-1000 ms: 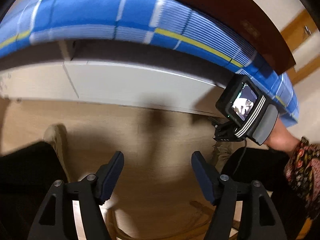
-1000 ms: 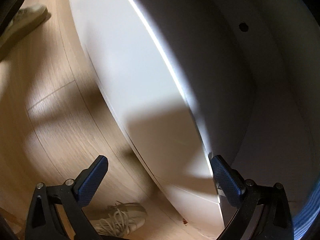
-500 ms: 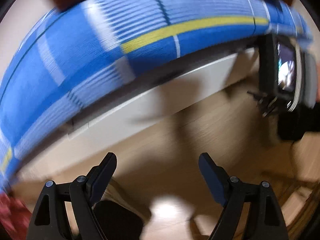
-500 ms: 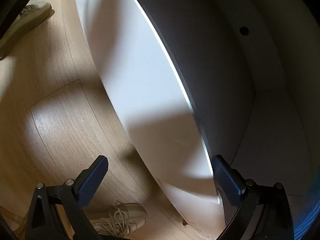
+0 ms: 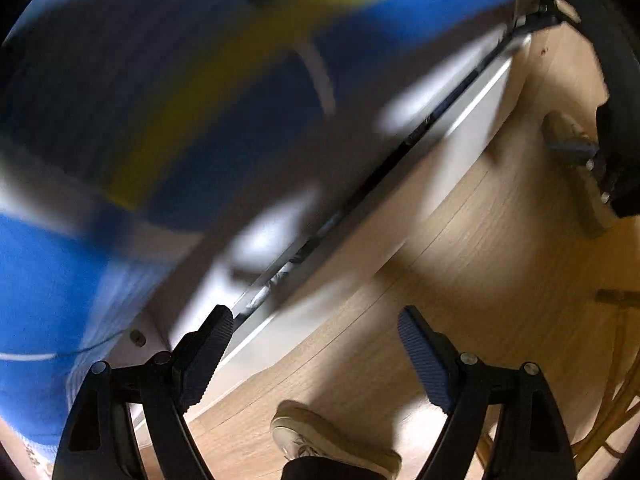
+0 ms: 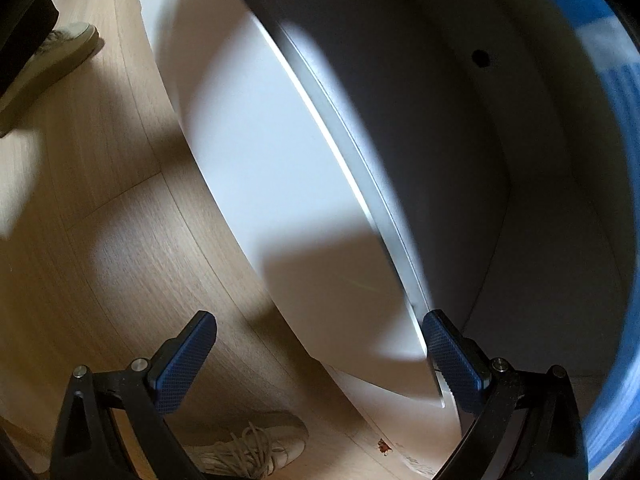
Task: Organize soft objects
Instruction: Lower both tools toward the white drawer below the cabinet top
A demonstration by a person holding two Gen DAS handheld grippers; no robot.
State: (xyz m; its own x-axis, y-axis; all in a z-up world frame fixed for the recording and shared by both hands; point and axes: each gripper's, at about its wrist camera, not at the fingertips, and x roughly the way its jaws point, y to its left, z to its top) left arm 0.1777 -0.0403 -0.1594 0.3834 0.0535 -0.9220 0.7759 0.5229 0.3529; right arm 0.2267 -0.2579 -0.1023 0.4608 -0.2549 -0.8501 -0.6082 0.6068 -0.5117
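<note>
My left gripper (image 5: 316, 344) hangs spread wide with nothing between its pads — the blue-and-yellow bedding (image 5: 160, 120) lies up and to its left, running along the white drawer front (image 5: 472, 120); my right gripper (image 6: 320, 360), equally unclenched and empty, straddles the open drawer's edge (image 6: 344, 168), the bedding's edge beyond it on the right

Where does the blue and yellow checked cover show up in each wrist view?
Left wrist: the blue and yellow checked cover fills the upper left, badly blurred.
Right wrist: only a blue strip along the right edge.
Shared landmark: the white drawer front above the wooden floor.
</note>
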